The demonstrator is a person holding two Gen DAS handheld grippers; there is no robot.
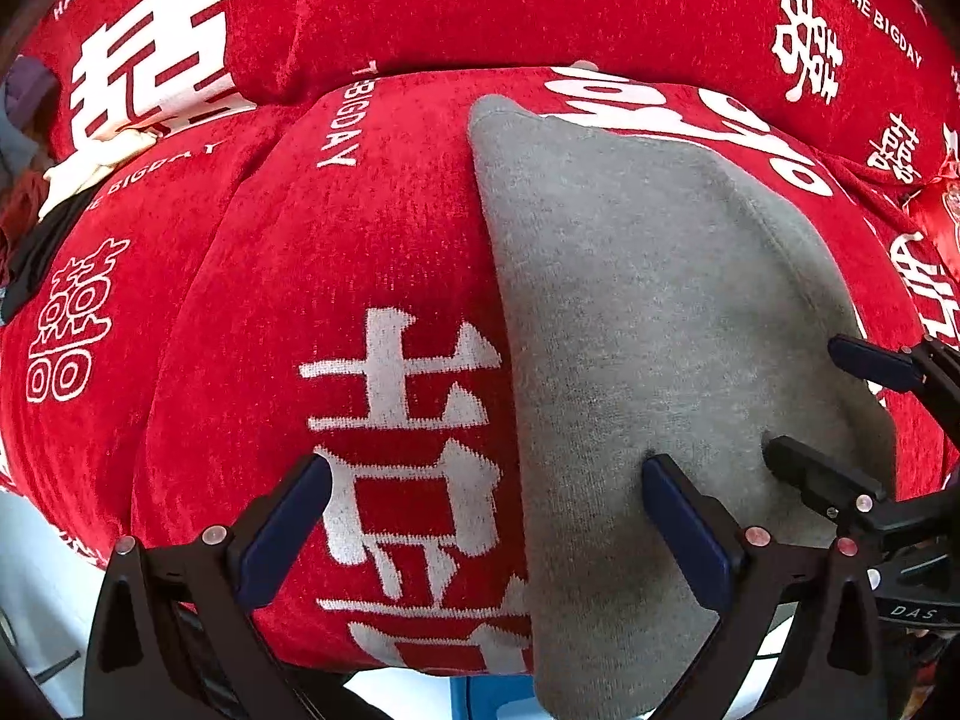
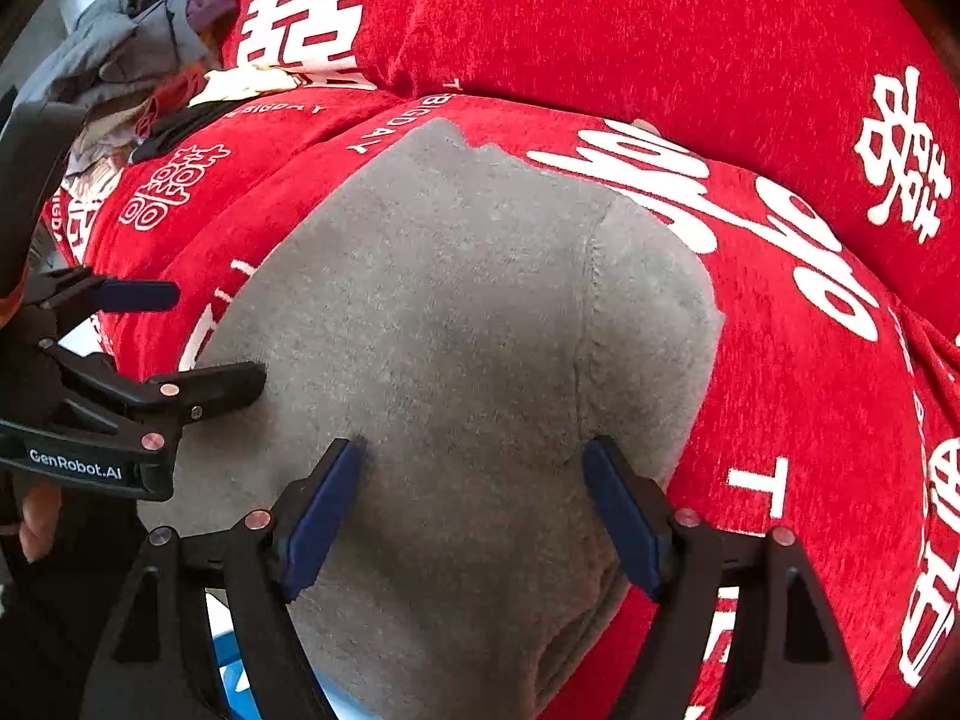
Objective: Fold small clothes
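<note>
Both tongs, left and right, stand spread over a grey garment lying flat on a red sofa cushion, pinching nothing. It looks smoothed, awaiting a fold. Its long axis runs from the near edge toward the backrest; next likely comes pinching the near end.

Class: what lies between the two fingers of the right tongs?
Only the grey garment: the right tongs stand open astride it on the red sofa cover, seen in the right wrist view.
</note>
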